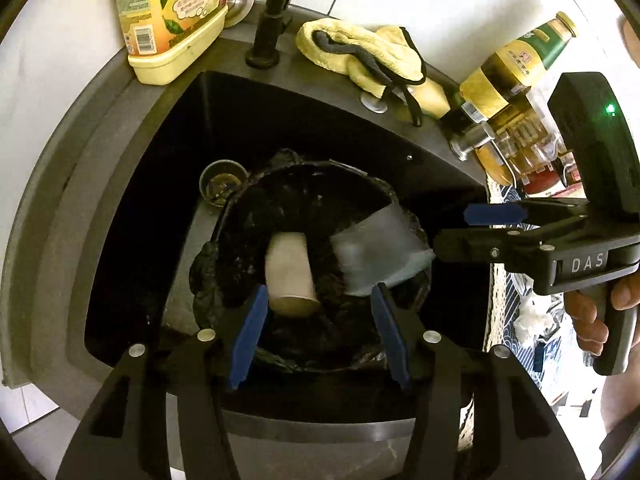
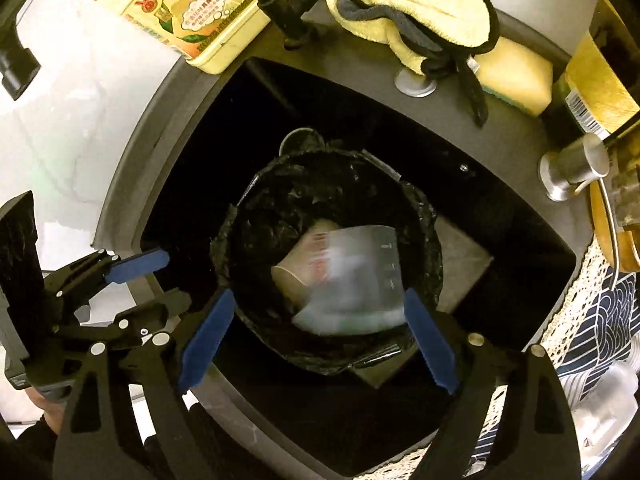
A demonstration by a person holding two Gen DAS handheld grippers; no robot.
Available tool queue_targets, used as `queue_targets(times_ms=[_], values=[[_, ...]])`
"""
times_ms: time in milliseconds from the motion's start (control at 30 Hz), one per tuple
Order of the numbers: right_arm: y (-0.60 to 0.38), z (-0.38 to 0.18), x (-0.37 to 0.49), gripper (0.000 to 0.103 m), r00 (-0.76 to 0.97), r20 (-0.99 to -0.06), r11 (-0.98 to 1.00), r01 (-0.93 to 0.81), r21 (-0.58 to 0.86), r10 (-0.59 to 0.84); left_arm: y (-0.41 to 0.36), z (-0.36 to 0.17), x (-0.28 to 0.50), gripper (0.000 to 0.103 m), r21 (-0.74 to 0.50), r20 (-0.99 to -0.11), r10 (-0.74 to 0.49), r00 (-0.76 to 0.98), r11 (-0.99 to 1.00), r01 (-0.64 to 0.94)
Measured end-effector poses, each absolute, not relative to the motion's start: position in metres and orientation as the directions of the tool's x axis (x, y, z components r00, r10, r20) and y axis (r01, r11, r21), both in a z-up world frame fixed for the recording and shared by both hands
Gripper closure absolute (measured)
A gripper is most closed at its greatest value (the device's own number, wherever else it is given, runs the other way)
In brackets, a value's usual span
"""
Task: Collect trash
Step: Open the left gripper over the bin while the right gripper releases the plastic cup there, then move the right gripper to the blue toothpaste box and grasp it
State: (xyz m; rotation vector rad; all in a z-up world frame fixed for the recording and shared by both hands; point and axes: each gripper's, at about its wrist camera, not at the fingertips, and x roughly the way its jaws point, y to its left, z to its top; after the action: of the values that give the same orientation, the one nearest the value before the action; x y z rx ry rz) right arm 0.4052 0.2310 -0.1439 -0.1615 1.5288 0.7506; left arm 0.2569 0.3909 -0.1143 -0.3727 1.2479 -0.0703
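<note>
A round bin lined with a black bag (image 1: 224, 264) (image 2: 248, 216) stands in the dark sink. A paper cup (image 1: 290, 276) (image 2: 292, 276) lies inside it. A clear plastic cup (image 1: 376, 252) (image 2: 360, 276) is blurred over the bin's mouth, free of both grippers. My left gripper (image 1: 320, 336) is open and empty above the bin's near rim; it also shows in the right wrist view (image 2: 160, 276). My right gripper (image 2: 320, 336) is open and empty over the bin; it also shows at the right in the left wrist view (image 1: 468, 228).
The sink rim (image 1: 120, 128) carries a black tap (image 1: 272, 12), a yellow detergent bottle (image 1: 172, 12), a yellow cloth (image 1: 360, 48), a sponge (image 2: 516, 72) and bottles (image 1: 516, 60). A drain strainer (image 1: 222, 182) sits behind the bin. A patterned cloth (image 2: 600, 320) lies at the right.
</note>
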Motion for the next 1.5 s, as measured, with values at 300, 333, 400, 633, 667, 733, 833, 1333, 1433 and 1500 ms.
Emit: queue_targets(times_ms=[300, 333, 400, 633, 667, 733, 833, 1333, 1433, 1500], values=[[0.222, -0.122, 0.403, 0.017, -0.077, -0.933, 0.771, -0.541, 0.336, 0.352, 0.384, -0.109, 0.251, 0.051, -0.302, -0.913, -0.243, 0.326, 0.943, -0.142], [0.22, -0.118, 0.401, 0.017, -0.069, -0.932, 0.771, -0.542, 0.334, 0.356, 0.383, -0.108, 0.249, 0.051, -0.299, -0.913, -0.24, 0.329, 0.944, -0.14], [0.216, -0.111, 0.395, 0.017, -0.049, -0.937, 0.777, -0.545, 0.316, 0.347, 0.38, -0.104, 0.246, 0.051, -0.284, -0.915, -0.225, 0.336, 0.949, -0.139], [0.197, -0.07, 0.358, 0.017, 0.013, -0.961, 0.795, -0.565, 0.221, 0.277, 0.365, -0.09, 0.233, 0.051, -0.248, -0.922, -0.196, 0.335, 0.961, -0.121], [0.193, -0.062, 0.351, 0.016, 0.036, -0.966, 0.799, -0.57, 0.192, 0.257, 0.363, -0.088, 0.231, 0.051, -0.244, -0.924, -0.193, 0.331, 0.962, -0.121], [0.183, -0.041, 0.334, 0.013, 0.083, -0.974, 0.805, -0.58, 0.125, 0.211, 0.354, -0.084, 0.227, 0.051, -0.234, -0.929, -0.187, 0.32, 0.966, -0.114], [0.165, -0.014, 0.308, 0.013, 0.139, -0.98, 0.805, -0.592, 0.033, 0.143, 0.337, -0.077, 0.223, 0.051, -0.215, -0.935, -0.175, 0.31, 0.972, -0.098], [0.076, -0.005, 0.242, 0.012, 0.133, -0.991, 0.716, -0.691, -0.097, -0.005, 0.205, -0.084, 0.229, 0.051, -0.117, -0.973, -0.112, 0.2, 0.993, -0.013], [0.051, -0.005, 0.242, 0.009, 0.157, -0.988, 0.72, -0.685, -0.112, -0.005, 0.18, -0.086, 0.23, 0.051, -0.11, -0.977, -0.104, 0.186, 0.994, -0.018], [0.034, -0.006, 0.241, 0.009, 0.181, -0.983, 0.712, -0.69, -0.126, 0.001, 0.165, -0.086, 0.228, 0.051, -0.112, -0.977, -0.105, 0.183, 0.993, -0.027]])
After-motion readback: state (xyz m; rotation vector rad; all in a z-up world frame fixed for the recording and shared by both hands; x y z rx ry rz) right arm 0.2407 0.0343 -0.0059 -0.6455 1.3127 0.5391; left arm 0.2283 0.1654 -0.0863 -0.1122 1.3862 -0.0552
